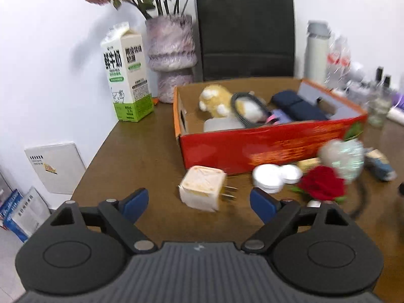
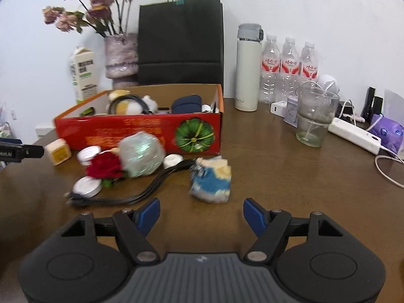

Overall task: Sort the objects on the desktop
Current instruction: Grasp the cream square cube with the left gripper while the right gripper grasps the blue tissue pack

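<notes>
Left gripper is hanging open, empty, facing the stiff, light cream cube plug adapter at twelve o'clock; I'd be pinching its flat sides

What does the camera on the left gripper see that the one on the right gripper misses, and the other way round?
Only the left view shows the white wall panel low beside the table and the charger's prongs.

Only the right view shows the glass cup, the white power strip and the purple pack.

Both show the red box, milk carton, black bag and red rose.
</notes>
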